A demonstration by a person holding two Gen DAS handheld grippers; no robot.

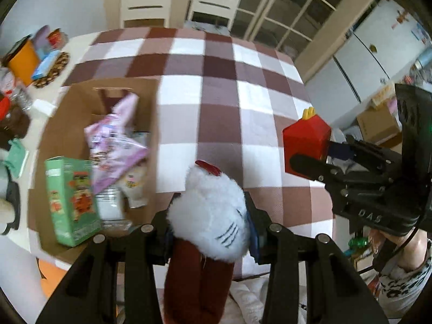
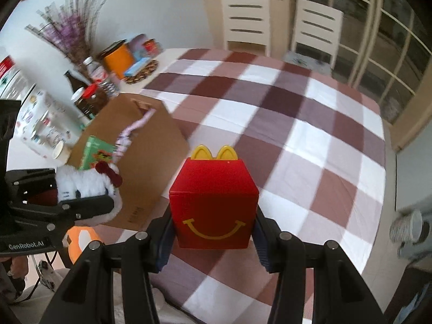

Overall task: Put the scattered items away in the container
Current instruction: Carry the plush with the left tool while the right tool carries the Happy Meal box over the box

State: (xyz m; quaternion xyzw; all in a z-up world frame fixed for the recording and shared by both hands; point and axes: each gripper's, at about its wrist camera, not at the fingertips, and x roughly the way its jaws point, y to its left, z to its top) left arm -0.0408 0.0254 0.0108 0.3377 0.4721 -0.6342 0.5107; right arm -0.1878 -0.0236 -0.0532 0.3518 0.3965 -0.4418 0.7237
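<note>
Between my left gripper's (image 1: 210,213) pads sits a white plush cat (image 1: 213,216) with a red bow, clamped across its fluffy head, its dark red body hanging back toward the camera. My right gripper (image 2: 214,232) is closed on a red toy meal box (image 2: 213,205) with yellow arches on top and a yellow smile on its front face, both pads flat against its side walls. Both items hang in the air above the checked tablecloth (image 1: 216,86), neither yet over the container. That container, a brown cardboard box (image 1: 67,113), stands open on the table to the left of both grippers and already holds a green carton (image 1: 71,199), a pink foil packet (image 1: 116,145) and a small white pouch. Judgement: both picks are done, the drop is what remains. Risks noted. The plush grip is on soft pile only, so a quick swing could let it slide out short of the box. The red box is smooth and hard, so a tilt could make it pivot between the pads. The two grippers are close together, and moving both to one opening could make them collide. The green carton stands tall near the rim and could be knocked over or block a drop.
</note>
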